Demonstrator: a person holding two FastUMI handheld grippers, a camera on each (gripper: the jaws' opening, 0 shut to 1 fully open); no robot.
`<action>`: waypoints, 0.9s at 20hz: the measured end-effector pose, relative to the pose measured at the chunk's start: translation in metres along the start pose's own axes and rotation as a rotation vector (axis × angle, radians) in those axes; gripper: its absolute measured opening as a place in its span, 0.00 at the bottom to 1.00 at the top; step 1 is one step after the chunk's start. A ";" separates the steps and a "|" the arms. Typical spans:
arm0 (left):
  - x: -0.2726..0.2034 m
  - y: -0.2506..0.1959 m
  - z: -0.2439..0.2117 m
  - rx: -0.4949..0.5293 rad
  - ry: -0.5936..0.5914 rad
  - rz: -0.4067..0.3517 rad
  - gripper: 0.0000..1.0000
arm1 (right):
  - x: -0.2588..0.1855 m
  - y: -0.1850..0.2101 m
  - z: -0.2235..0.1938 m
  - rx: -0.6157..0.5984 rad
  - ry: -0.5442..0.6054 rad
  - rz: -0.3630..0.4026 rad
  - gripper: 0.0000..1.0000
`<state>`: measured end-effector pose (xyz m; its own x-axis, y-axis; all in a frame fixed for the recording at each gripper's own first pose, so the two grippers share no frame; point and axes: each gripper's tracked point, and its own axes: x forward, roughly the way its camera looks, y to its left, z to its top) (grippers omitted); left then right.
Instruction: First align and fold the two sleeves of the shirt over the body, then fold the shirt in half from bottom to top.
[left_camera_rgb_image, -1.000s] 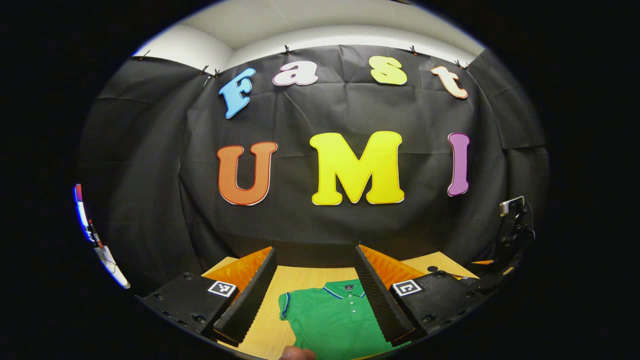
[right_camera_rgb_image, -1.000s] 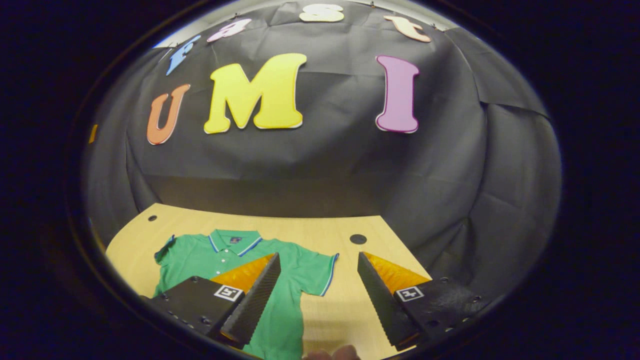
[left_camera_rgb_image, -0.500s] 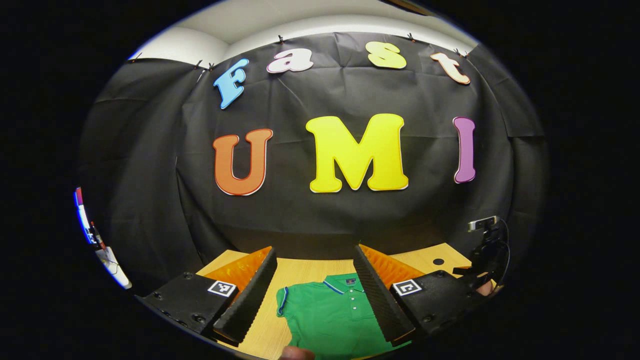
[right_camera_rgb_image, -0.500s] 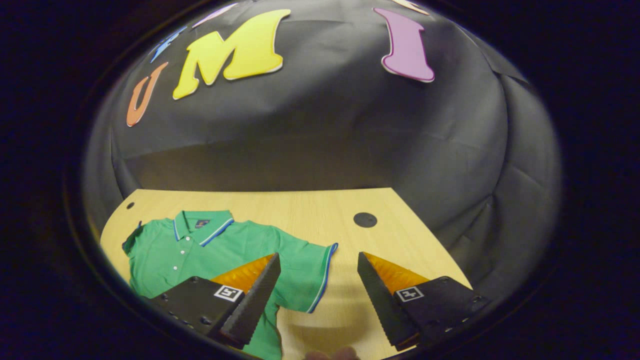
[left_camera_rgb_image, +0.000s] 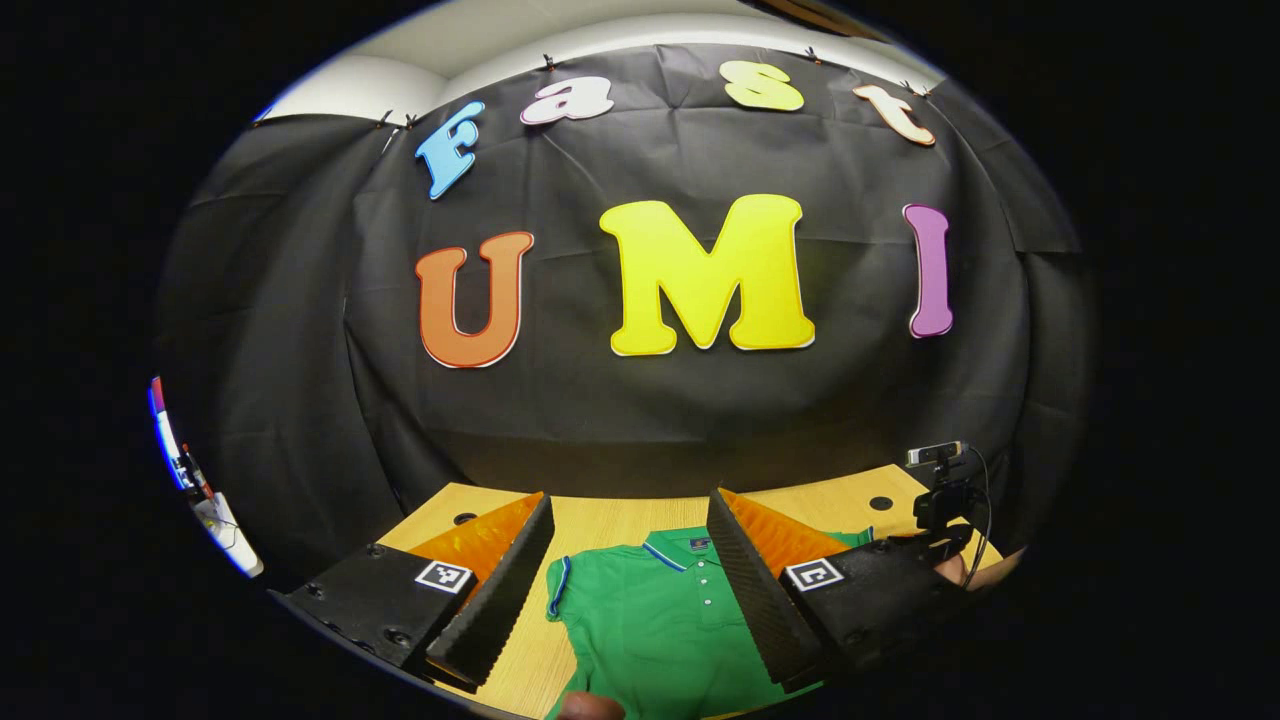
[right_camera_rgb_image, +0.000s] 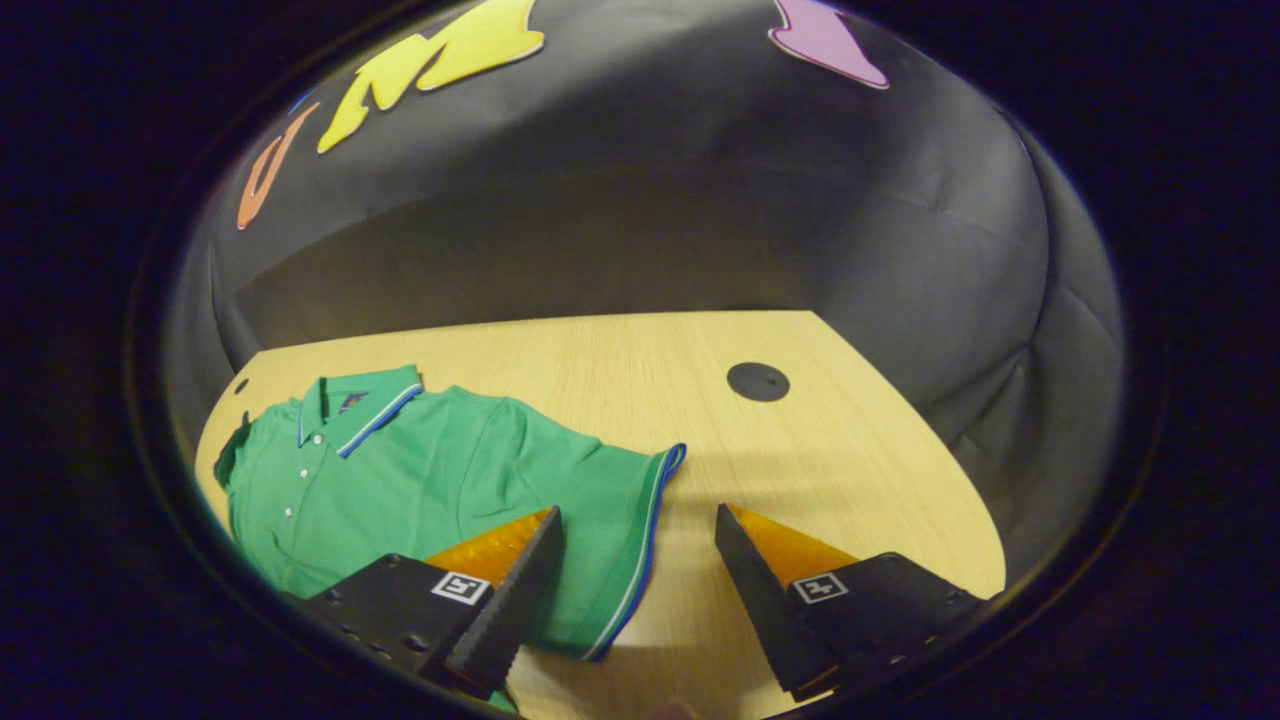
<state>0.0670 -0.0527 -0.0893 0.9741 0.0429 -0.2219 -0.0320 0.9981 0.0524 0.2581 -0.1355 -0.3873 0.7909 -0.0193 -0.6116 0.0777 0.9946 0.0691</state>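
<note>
The green polo shirt (right_camera_rgb_image: 420, 480) lies flat on the wooden table (right_camera_rgb_image: 820, 460), collar toward the booth wall, both sleeves spread out unfolded. In the right gripper view, the right gripper (right_camera_rgb_image: 632, 590) hangs above the blue-trimmed edge of one sleeve (right_camera_rgb_image: 625, 520), jaws spread wide and holding nothing; one finger overlaps the sleeve cloth, the other stands over bare wood (contact with the fabric cannot be confirmed). In the left gripper view, the left gripper (left_camera_rgb_image: 630, 585) is likewise wide open and empty, framing the shirt's collar (left_camera_rgb_image: 672, 552) and button placket between its fingers. A round dark hole (right_camera_rgb_image: 757, 381) marks the tabletop well apart from the shirt.
</note>
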 end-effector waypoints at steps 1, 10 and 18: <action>0.001 -0.001 0.001 0.005 -0.001 -0.001 0.98 | 0.001 0.001 -0.001 0.010 0.013 0.002 0.87; 0.004 0.002 0.003 0.008 -0.008 0.002 0.98 | 0.005 0.008 0.000 0.074 0.057 0.051 0.00; 0.002 0.016 0.000 -0.007 -0.011 0.018 0.98 | -0.021 0.024 0.041 0.076 -0.010 0.071 0.00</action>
<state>0.0681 -0.0368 -0.0883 0.9758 0.0607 -0.2099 -0.0513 0.9974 0.0499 0.2680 -0.1150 -0.3403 0.8020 0.0496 -0.5952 0.0665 0.9829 0.1716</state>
